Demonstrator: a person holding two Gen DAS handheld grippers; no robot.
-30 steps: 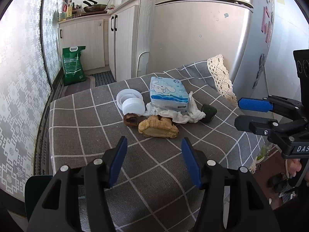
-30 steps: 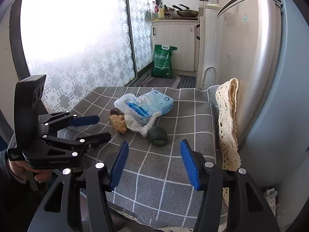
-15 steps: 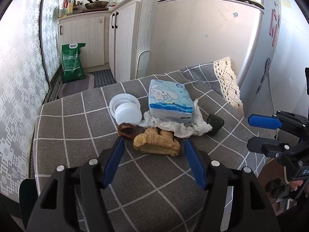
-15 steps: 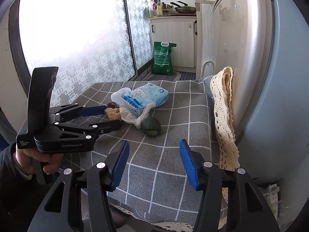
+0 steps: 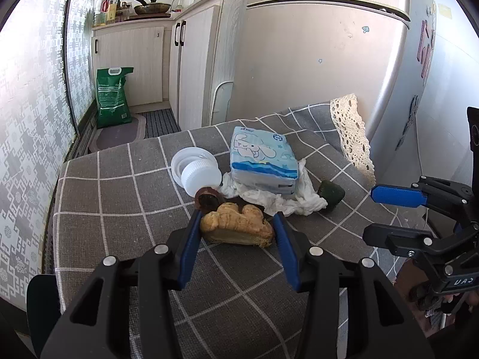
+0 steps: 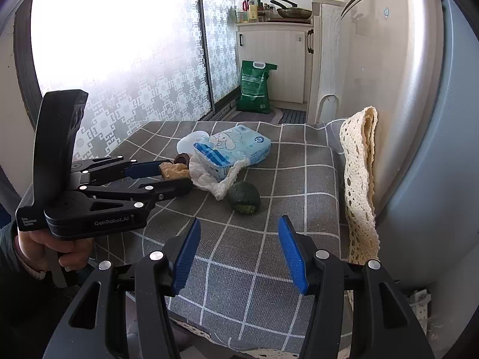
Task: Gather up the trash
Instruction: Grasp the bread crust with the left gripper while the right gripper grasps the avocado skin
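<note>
- Sitting under everything: a table (image 5: 125, 209) draped in grey checked cloth, pushed against a fridge (image 5: 314, 68), lace trim (image 6: 359, 179) hanging along the cloth's fridge-side edge.
- Lying in a cluster near the middle of the cloth: a blue tissue pack (image 5: 262, 157) resting on crumpled white paper (image 5: 287, 197), a white plastic lid (image 5: 196, 167) just beside the pack, a small dark round scrap (image 5: 206, 199) touching the lid's near side.
- Lying nearest the left wrist camera: a tan, lumpy piece of ginger-like scrap (image 5: 236, 226), flat on the cloth and bracketed by the blue pads.
- Closing in on that scrap right now: left gripper (image 5: 236, 233), jaws narrowing with the scrap between them, pads at or just short of its two ends; firm contact not clear from either view.
- Hovering apart over the near edge of the table: right gripper (image 6: 239, 254), jaws standing apart with nothing between them, dark green avocado-like piece (image 6: 243, 197) lying ahead of it on the cloth.
- Judging the step in hand: taking hold of the first piece of trash, nothing lifted yet.
- Calling next for: finishing the squeeze until the pads are biting the scrap's ends, then lifting straight up without dragging the dark scrap or the paper along; no bin showing in either view.
</note>
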